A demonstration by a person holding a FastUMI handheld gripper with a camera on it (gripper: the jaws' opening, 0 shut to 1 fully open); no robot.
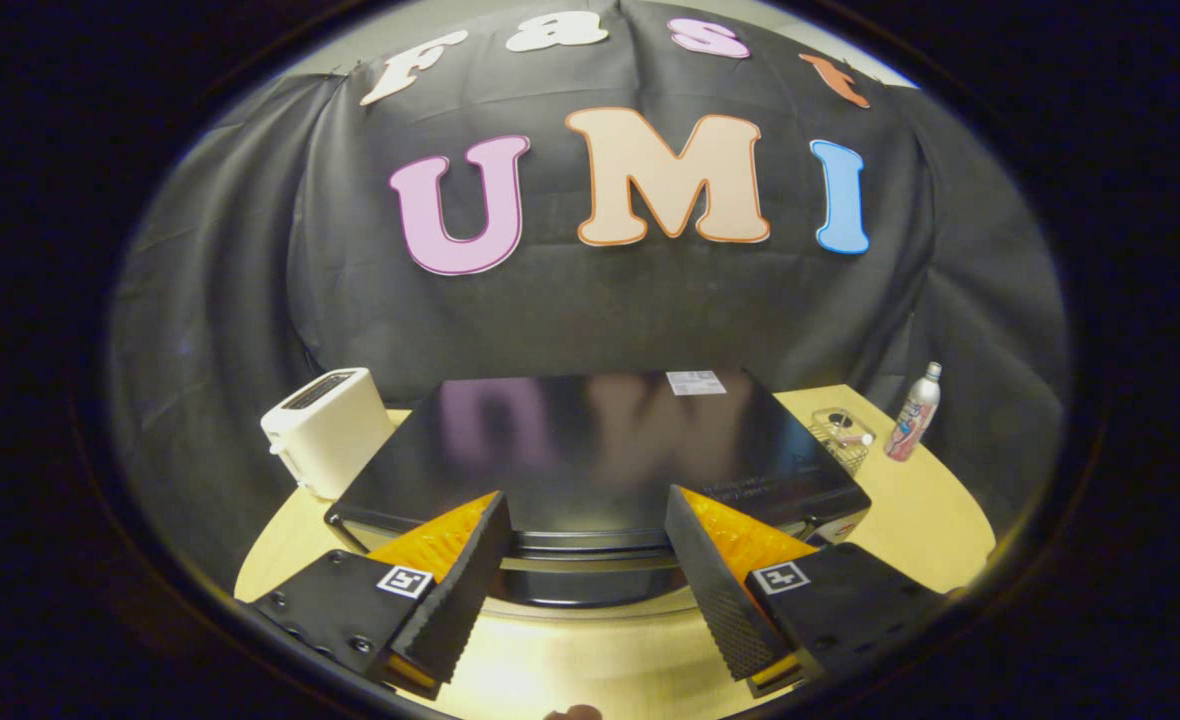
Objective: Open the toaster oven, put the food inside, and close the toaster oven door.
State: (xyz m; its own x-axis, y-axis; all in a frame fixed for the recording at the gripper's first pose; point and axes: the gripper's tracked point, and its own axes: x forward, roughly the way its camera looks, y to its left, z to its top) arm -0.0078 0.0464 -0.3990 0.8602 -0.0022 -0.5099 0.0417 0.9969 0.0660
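Fingers of the gripper (586,520) stand spread wide with nothing between them, held above the front edge of the black toaster oven (590,440). Its door falls below the glossy top, so door and handle are hard to make out. 1 white toaster (328,428) sits beside it; opposite, 1 clear container (840,432) and 1 bottle (914,412) stand on the table (910,510).

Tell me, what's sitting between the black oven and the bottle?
A small clear box sits on the table between the oven and the bottle, seen in the gripper view. The open claw holds nothing, just before the oven's front.
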